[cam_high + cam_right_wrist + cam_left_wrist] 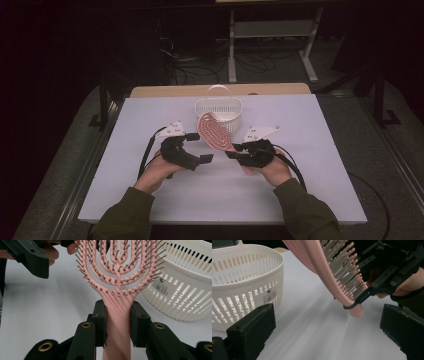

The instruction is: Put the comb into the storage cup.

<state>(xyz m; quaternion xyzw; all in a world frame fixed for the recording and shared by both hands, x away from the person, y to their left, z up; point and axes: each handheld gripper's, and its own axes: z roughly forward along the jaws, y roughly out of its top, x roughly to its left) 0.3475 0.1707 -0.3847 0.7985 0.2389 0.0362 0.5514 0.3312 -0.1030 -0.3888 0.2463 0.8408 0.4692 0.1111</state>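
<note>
A pink vented hairbrush (214, 131) is held up off the white table, its head tilted toward the white slatted basket (218, 111) behind it. My right gripper (235, 151) is shut on the brush's handle (117, 322), both pads pressing its sides in the right gripper view. The bristles (347, 272) face my left gripper (200, 147), which hangs open just left of the brush with nothing between its jaws. In the left gripper view the handle's rounded end (356, 311) sticks out below the right gripper's pads.
The white basket (244, 282) with a handle stands at the back middle of the table (300, 165). Cables trail from both grippers toward the person's sleeves. Beyond the far edge there is a dark floor with metal frame legs.
</note>
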